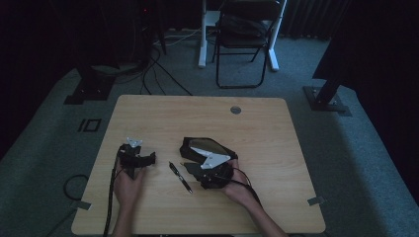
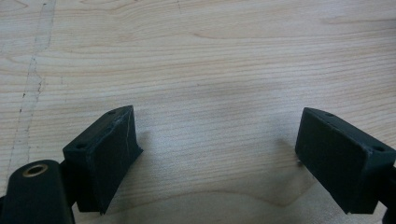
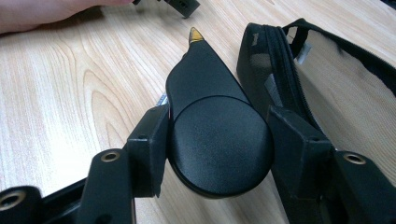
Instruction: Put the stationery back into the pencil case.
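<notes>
Right gripper view: your right gripper (image 3: 217, 144) has its jaws clamped on the round end of a black tool (image 3: 212, 121), whose gold tip points away over the table (image 3: 70, 107). Just beside it, on the right, lies a black mesh pouch (image 3: 327, 70). High view shows a pen (image 1: 180, 177) on the table between your two hands, apart from both. Your left gripper (image 2: 217, 149) hovers over bare wood, jaws wide apart with nothing between them.
</notes>
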`<state>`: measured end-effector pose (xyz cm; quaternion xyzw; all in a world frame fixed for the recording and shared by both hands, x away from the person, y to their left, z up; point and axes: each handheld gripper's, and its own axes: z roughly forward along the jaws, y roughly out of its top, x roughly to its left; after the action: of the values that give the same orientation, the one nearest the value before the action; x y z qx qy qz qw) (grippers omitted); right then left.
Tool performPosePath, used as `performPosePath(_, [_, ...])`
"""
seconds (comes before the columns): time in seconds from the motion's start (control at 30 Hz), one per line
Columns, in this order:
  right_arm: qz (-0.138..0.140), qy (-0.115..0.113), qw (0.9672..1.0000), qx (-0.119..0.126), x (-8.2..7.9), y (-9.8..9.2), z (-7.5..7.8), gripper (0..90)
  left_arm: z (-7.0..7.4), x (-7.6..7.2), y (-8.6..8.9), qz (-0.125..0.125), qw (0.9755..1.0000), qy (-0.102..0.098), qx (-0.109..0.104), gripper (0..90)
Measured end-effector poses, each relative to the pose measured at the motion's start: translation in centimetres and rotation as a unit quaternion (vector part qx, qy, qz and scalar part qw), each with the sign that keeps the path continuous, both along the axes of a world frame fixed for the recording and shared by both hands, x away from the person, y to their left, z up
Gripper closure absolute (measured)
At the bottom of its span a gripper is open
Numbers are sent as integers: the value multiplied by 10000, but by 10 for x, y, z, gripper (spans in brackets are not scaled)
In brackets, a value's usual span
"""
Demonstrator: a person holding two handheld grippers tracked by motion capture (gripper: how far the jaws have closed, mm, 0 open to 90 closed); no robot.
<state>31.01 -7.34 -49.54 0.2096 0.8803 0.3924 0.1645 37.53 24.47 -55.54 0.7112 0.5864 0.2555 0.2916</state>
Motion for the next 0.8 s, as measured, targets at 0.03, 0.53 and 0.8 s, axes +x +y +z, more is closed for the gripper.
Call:
performPosePath(0.03, [-10, -8, 10000, 5, 0, 0, 1, 417, 0, 0, 0, -1, 10000, 1, 1, 131])
performPosePath(0.53, [-39, -115, 9999, 92, -2, -3, 11, 417, 0, 0, 0, -1, 10000, 1, 0, 131])
performPosePath(0.8, [-73, -164, 9997, 148, -2, -6, 17, 417, 0, 0, 0, -1, 10000, 0, 1, 131])
